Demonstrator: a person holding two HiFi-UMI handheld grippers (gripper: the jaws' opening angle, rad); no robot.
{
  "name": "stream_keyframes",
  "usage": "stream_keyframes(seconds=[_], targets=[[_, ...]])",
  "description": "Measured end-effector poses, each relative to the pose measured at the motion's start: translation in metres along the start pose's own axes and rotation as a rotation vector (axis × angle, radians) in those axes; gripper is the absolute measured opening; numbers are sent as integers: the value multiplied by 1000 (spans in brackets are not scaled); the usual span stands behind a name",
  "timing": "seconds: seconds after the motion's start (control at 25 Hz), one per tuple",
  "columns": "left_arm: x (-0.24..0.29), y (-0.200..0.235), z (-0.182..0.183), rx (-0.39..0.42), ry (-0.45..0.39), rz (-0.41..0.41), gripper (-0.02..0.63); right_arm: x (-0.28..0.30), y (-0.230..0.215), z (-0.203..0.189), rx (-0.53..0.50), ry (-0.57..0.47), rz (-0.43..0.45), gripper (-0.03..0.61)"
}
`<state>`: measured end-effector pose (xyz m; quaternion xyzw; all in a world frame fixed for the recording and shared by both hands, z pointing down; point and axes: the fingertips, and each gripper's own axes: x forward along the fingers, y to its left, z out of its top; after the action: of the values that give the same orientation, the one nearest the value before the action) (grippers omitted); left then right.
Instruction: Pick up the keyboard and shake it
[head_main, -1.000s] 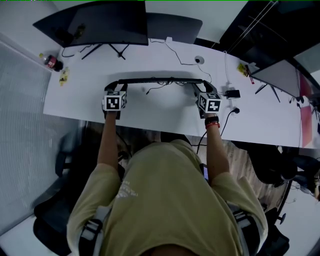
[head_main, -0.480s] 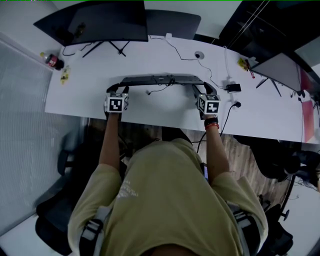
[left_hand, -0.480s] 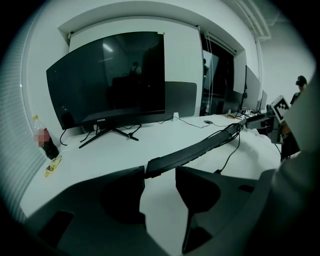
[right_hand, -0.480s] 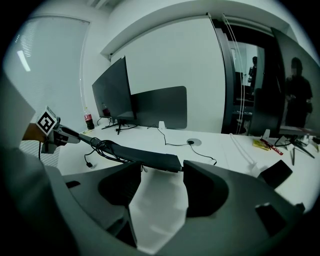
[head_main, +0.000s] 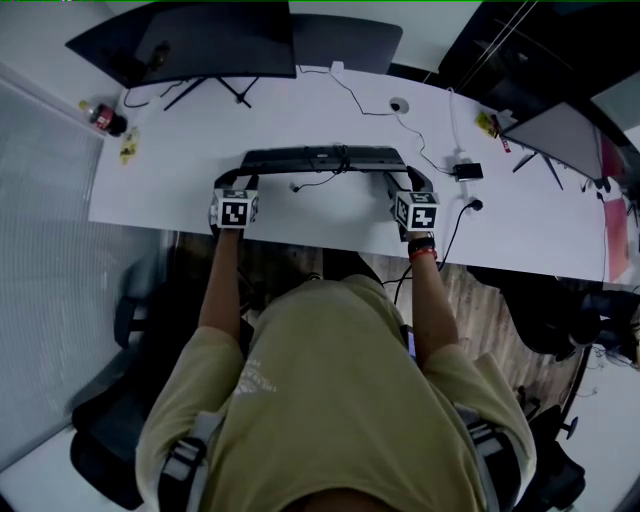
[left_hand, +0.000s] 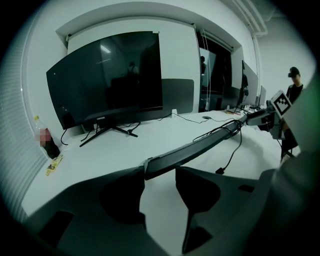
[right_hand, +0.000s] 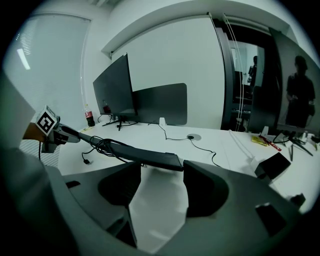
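A long black keyboard (head_main: 325, 158) hangs above the white desk (head_main: 180, 190), held by its two ends. In the left gripper view the keyboard (left_hand: 200, 146) runs off to the right, and my left gripper (left_hand: 160, 171) is shut on its near end. The other end of the keyboard (right_hand: 130, 154) sits in my right gripper (right_hand: 161, 169), whose jaws are closed on it. In the head view my left gripper (head_main: 240, 182) and right gripper (head_main: 410, 186) stand level with each other. The keyboard's loose cable (left_hand: 231, 156) is bunched on it and dangles, its plug hanging free.
A big curved monitor (head_main: 200, 45) stands at the desk's back left, with a bottle (head_main: 103, 120) beside it. A second screen (head_main: 562, 148) is at the right, with a small black box (head_main: 467, 172) and cords near it. A person (right_hand: 299, 95) stands beyond the desk.
Both grippers have carried the keyboard a little farther from me. It has tipped, so more of its broad face shows instead of a thin edge. The grip on both ends holds.
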<state>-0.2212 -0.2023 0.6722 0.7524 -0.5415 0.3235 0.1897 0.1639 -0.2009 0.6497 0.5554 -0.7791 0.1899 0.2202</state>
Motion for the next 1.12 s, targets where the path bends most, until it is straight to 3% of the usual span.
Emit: stream_keyframes(seconds=[1.12], targets=[[17, -22, -53, 130, 141, 19, 210, 8, 2, -60, -63, 167, -22, 270]])
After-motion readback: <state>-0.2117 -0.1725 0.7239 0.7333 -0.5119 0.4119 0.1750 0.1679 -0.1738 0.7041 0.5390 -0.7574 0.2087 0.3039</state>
